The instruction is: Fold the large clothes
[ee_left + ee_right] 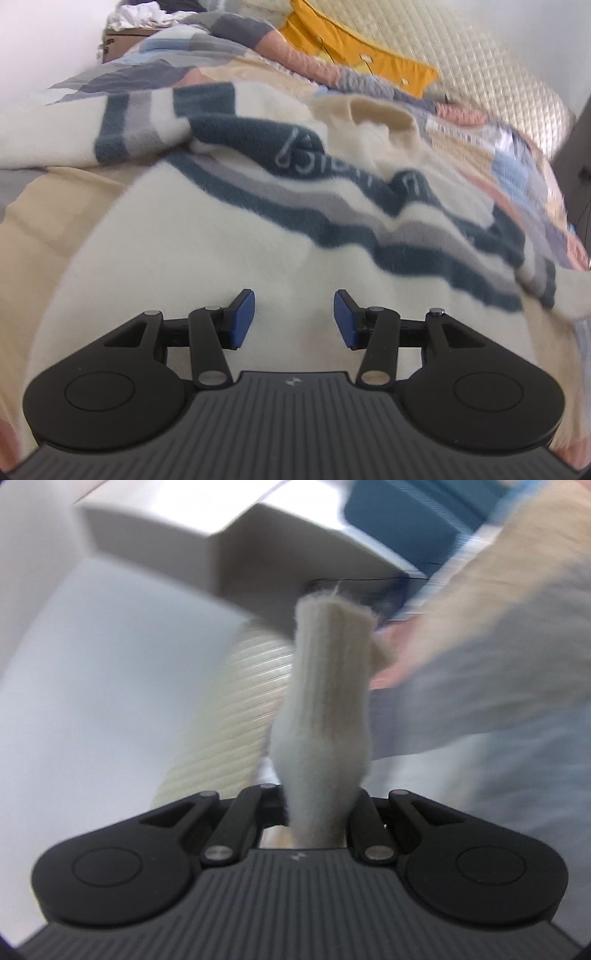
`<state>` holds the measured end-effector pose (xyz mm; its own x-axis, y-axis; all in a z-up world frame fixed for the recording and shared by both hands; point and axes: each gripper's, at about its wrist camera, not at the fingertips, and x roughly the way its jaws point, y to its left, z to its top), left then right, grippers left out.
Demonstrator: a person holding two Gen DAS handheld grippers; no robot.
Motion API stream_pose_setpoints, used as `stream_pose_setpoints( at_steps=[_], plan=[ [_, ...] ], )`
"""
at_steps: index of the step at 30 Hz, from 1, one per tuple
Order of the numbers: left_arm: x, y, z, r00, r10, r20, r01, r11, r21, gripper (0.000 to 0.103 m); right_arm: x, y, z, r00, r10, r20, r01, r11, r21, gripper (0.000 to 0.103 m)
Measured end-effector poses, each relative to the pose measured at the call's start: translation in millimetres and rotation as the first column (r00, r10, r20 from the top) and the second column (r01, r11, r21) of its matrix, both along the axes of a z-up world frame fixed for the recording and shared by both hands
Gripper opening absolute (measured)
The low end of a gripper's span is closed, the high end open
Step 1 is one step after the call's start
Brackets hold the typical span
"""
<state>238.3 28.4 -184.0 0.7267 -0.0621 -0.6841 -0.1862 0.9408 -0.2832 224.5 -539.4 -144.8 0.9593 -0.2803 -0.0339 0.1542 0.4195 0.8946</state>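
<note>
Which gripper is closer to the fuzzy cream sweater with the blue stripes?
Right. The right gripper is shut on a cream fold of the sweater, so it touches it. The left gripper is open just above the sweater's cream part, nothing between its fingers.

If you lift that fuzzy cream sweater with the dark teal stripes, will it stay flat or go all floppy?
Probably floppy: the fuzzy cream sweater with dark teal stripes already lies in soft wrinkles on the bed. The pinched bit in the right gripper bunches and bends, so it likely droops. Its fuzzy surface probably won't slip easily.

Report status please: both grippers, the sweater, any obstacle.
Left gripper open above cream sweater. Right gripper shut on sweater fold. No obstacle seen.
</note>
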Motion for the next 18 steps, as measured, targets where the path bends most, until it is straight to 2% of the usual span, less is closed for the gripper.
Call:
stream_pose_setpoints(
  at_steps=[3, 5, 8, 11, 13, 18],
  plan=[
    [-8, 10, 8, 1.000, 0.021, 0.019, -0.021, 1.000, -0.017, 0.053, 11, 51, 49, 0.988, 0.147, 0.037, -0.137, 0.973, -0.188, 0.011],
    [-13, 17, 15, 0.999, 0.039, 0.037, -0.039, 0.999, -0.022, 0.053, 14, 93, 79, 0.968, 0.246, 0.050, -0.219, 0.926, -0.306, 0.011],
    [-22, 35, 32, 0.993, 0.082, 0.087, -0.078, 0.996, -0.051, 0.053, 11, 157, 112, 0.923, 0.381, 0.057, -0.318, 0.837, -0.446, 0.011],
    [-38, 59, 54, 0.971, 0.154, 0.183, -0.143, 0.987, -0.070, 0.053, 4, 215, 134, 0.869, 0.493, 0.054, -0.384, 0.737, -0.556, 0.011],
    [-46, 75, 69, 0.952, 0.191, 0.238, -0.180, 0.981, -0.069, 0.053, -1, 250, 137, 0.808, 0.588, 0.032, -0.455, 0.659, -0.599, 0.011],
    [-68, 120, 93, 0.915, 0.270, 0.299, -0.229, 0.959, -0.165, 0.053, -24, 338, 111, 0.685, 0.715, -0.135, -0.589, 0.435, -0.681, 0.011]
  ],
)
